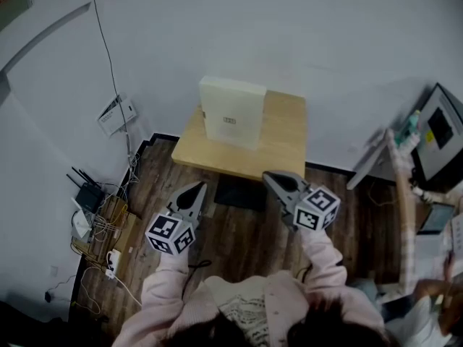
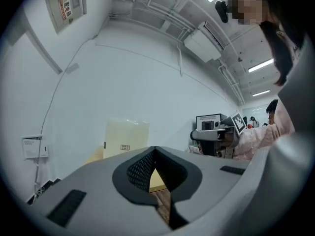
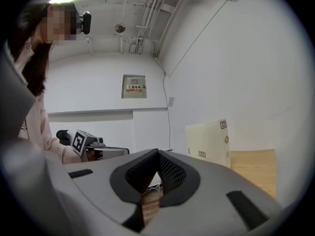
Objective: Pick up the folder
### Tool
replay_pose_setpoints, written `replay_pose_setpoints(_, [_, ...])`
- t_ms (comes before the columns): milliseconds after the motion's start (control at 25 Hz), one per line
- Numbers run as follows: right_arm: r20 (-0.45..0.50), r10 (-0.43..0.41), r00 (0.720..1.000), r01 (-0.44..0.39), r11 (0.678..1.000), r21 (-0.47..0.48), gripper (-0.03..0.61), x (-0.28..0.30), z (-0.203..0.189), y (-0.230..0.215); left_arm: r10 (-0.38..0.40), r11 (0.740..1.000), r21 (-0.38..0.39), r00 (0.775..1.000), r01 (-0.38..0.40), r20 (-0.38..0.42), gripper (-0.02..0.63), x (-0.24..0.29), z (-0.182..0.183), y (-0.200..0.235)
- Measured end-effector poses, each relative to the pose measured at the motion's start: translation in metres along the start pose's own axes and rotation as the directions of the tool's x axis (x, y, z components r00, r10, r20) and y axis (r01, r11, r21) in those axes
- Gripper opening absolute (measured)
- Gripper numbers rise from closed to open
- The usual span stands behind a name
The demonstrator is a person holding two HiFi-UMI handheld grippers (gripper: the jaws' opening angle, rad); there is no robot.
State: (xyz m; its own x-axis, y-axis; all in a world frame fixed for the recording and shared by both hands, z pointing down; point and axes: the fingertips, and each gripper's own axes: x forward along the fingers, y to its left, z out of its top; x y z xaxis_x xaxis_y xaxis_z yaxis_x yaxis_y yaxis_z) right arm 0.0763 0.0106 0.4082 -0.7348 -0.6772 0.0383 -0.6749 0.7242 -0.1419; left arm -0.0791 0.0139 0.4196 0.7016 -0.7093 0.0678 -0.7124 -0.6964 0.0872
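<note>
**Both grippers shut and empty, short of folder**

Room: white wall at rear, dark wood floor below. A light wood table stands against the wall.

Arms: both forearms in pink sleeves reach fwd from the body, side by side and apart. Each gripper is held level and points toward the table.

Left gripper: over the floor, tip just short of the table's near edge in the head view. Its own view shows the jaws closed tip to tip w/ nothing between them. Marker cube sits at the rear, near the hand.

Right gripper: tip at the table's near edge, slightly fwd of the left one. Jaws likewise closed together and empty in its own view. Its marker cube faces up toward the head camera.

Folder: cream-coloured, stands upright on the rear-left part of the table, back at the wall. Small label on its front face. It is well ahead of both grippers and untouched, approx. between the lines they point along: up-left of the jaw tips in the left gripper view, to the right of them in the right gripper view.

Other: dark flat item on the floor at the table's front edge, type cannot be told. Router and cable tangle on the floor, left side.
</note>
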Motion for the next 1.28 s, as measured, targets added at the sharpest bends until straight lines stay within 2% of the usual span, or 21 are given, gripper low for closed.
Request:
replay_pose_setpoints(360, [-0.02,0.04,0.999,-0.039,0.999,0.036,-0.002,0.001,-0.011,-0.021,0.017,1.0,0.012,1.0,-0.017,-0.008,-0.009,0.025,0.001,-0.004])
replay_pose_setpoints(680, [-0.017,0.075,0.997,-0.073,0.994,0.079,-0.002,0.024,-0.016,-0.029,0.043,0.999,-0.027,0.999,-0.044,-0.024,-0.009,0.037,-0.006,0.012])
replay_pose_setpoints(1280, [-0.026,0.016,1.0,-0.014,0.995,0.103,-0.002,0.082,-0.005,-0.072,-0.01,0.999,-0.04,0.998,0.007,-0.058,-0.009,0.082,0.0,0.075])
